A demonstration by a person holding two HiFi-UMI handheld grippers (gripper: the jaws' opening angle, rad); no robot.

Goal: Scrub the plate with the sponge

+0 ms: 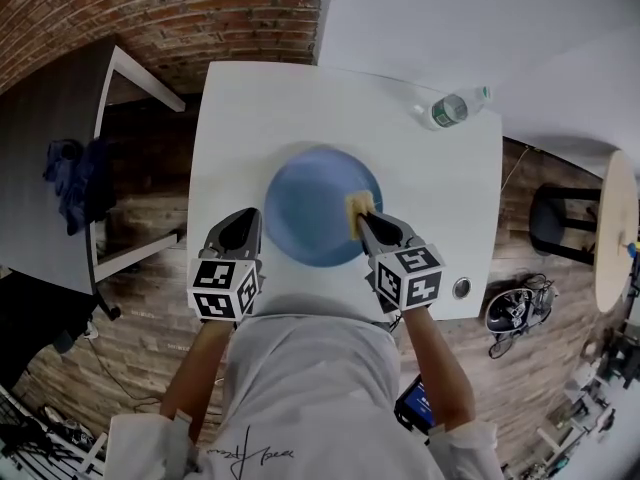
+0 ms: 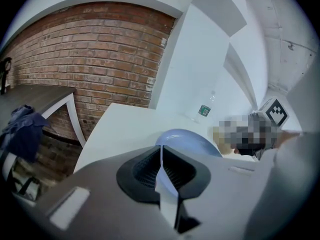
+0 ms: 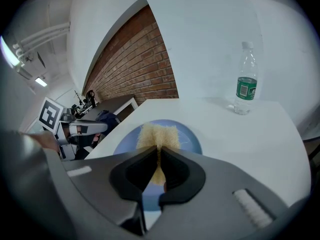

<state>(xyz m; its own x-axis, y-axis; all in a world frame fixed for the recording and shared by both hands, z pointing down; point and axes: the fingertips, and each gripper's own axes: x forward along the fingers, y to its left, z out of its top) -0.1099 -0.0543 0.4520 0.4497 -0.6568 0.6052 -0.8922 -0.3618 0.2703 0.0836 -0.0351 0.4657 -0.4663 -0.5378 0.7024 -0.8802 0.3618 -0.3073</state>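
1. Pinching the yellow sponge (image 1: 357, 207) tight, the right gripper (image 1: 363, 218) holds it on the right side of the blue plate (image 1: 305, 208).
2. The left gripper (image 1: 248, 220) has its jaws pressed together, just left of the plate.
3. A water bottle (image 1: 455, 106) stands beyond the plate, well apart.

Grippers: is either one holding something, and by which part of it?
Right gripper pinches the yellow sponge by its near end. The left gripper is shut on nothing.

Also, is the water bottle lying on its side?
No, the bottle stands upright on the table, cap up.
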